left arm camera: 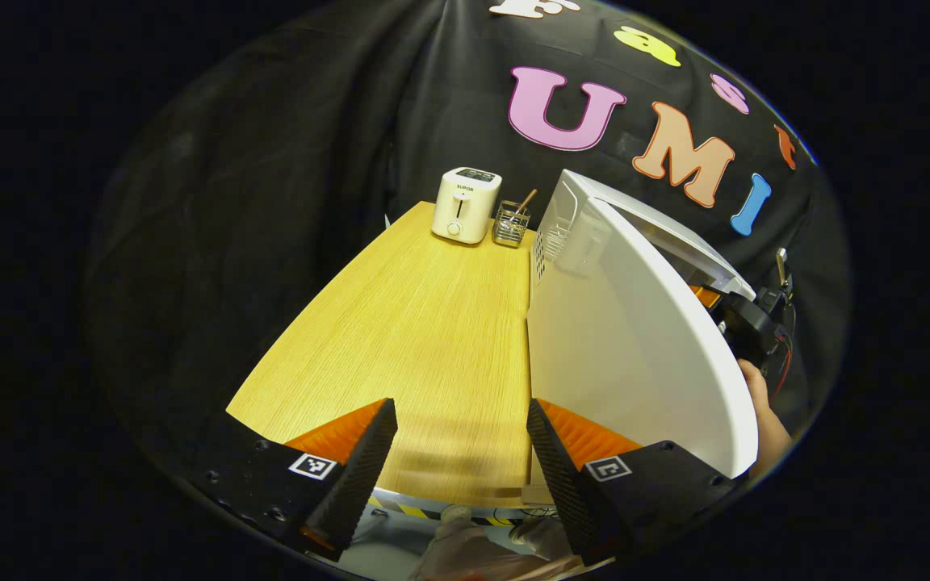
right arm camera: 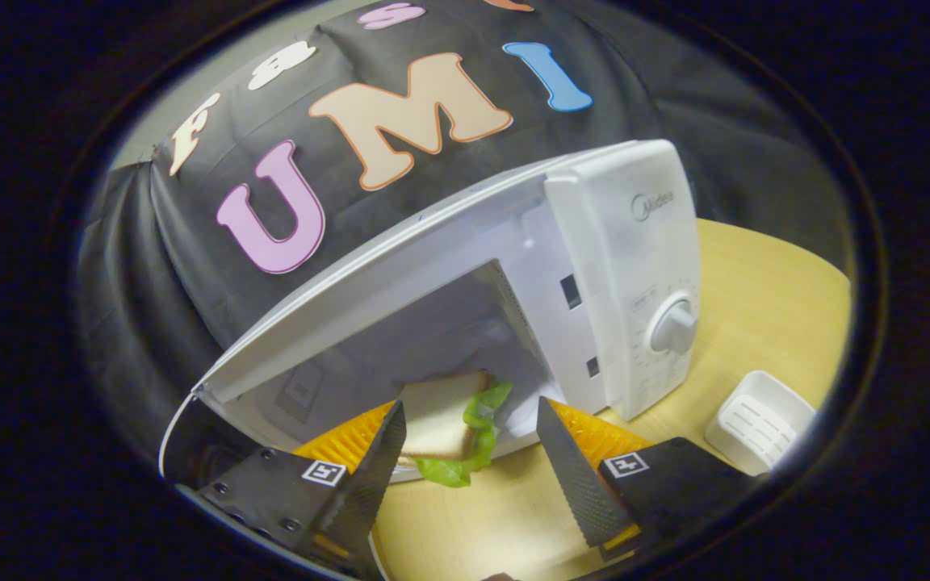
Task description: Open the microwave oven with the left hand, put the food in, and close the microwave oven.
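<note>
Sitting inside the white box-shaped microwave oven (right arm camera: 594, 266), the white-bread lettuce sandwich (right arm camera: 445, 424); both grippers' fingers spread, grasping nothing.

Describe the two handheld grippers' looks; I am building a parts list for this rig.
The left gripper has two wedge-shaped fingers with ribbed inner faces, black bodies studded with small screws, and a square black-and-white marker tag on each side. The right gripper is built the same, with matching tags. In the left gripper view, the far gripper trails thin cables.

Sandwich (right arm camera: 441, 420) apparently inside open microwave (right arm camera: 618, 266); tray (right arm camera: 760, 420) on table (right arm camera: 764, 307) beside it.
</note>
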`<move>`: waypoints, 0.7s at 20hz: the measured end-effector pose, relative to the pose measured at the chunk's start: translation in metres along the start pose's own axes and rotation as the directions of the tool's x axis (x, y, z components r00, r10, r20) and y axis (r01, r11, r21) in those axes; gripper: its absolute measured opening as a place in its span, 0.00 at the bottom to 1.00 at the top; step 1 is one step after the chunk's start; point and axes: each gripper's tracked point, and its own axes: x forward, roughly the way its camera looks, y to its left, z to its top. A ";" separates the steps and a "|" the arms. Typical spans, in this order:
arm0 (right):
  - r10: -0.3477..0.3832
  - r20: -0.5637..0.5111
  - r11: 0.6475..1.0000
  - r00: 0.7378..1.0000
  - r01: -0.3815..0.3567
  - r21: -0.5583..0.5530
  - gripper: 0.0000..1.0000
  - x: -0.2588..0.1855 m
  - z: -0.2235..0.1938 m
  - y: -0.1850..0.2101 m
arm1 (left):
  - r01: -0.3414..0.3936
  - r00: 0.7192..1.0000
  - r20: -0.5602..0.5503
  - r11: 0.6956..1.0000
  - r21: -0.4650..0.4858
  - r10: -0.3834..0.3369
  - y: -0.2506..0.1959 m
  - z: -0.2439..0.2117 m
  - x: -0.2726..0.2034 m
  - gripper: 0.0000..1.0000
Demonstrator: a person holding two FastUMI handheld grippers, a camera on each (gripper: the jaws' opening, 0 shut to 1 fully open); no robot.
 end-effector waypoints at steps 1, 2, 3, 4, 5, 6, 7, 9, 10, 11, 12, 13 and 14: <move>0.002 0.001 1.000 1.000 -0.002 -0.018 0.90 -0.010 0.001 -0.002 | 0.002 1.000 -0.001 1.000 -0.002 -0.002 -0.001 0.000 0.000 0.95; 0.002 -0.003 0.999 1.000 -0.003 -0.039 0.90 -0.019 0.000 -0.004 | 0.004 1.000 -0.002 1.000 -0.003 -0.004 0.000 -0.001 0.000 0.95; 0.000 -0.004 0.998 1.000 -0.001 -0.059 0.90 -0.029 0.000 -0.007 | 0.010 1.000 0.000 1.000 -0.005 -0.010 -0.001 -0.001 0.001 0.95; -0.002 -0.003 0.997 1.000 0.002 -0.077 0.90 -0.039 0.001 -0.009 | 0.017 1.000 0.001 1.000 -0.005 -0.017 -0.004 -0.001 0.001 0.94; -0.002 -0.002 0.996 1.000 0.002 -0.092 0.91 -0.049 0.003 -0.011 | 0.025 1.000 0.003 1.000 0.000 -0.025 -0.006 0.001 0.001 0.94; -0.002 -0.004 0.995 1.000 0.002 -0.101 0.91 -0.060 0.004 -0.012 | 0.034 0.999 0.006 0.999 0.008 -0.034 -0.007 0.001 0.003 0.89; -0.001 -0.006 0.994 1.000 0.000 -0.107 0.91 -0.070 0.006 -0.012 | 0.053 0.999 0.003 0.998 0.017 -0.053 -0.012 0.001 0.004 0.84; -0.004 -0.004 0.992 1.000 0.003 -0.122 0.91 -0.088 0.012 -0.015 | 0.077 0.997 -0.005 0.996 0.043 -0.077 -0.020 -0.002 0.007 0.74; -0.012 -0.001 0.991 1.000 0.012 -0.132 0.91 -0.098 0.015 -0.017 | 0.089 0.996 -0.017 0.995 0.055 -0.088 -0.023 -0.005 0.008 0.61; -0.020 0.004 0.991 1.000 0.020 -0.133 0.90 -0.106 0.019 -0.021 | 0.101 0.995 -0.023 0.993 0.068 -0.100 -0.027 -0.006 0.009 0.56; -0.024 0.009 0.992 1.000 0.025 -0.127 0.91 -0.114 0.023 -0.022 | 0.106 0.994 -0.028 0.991 0.081 -0.104 -0.028 -0.006 0.011 0.28; -0.027 0.015 0.992 1.000 0.029 -0.121 0.91 -0.123 0.028 -0.025 | 0.112 0.993 -0.032 0.989 0.095 -0.110 -0.030 -0.008 0.010 0.24; -0.036 0.024 0.992 0.999 0.039 -0.119 0.99 -0.130 0.033 -0.029 | 0.124 0.992 -0.040 0.986 0.108 -0.121 -0.032 -0.009 0.011 0.02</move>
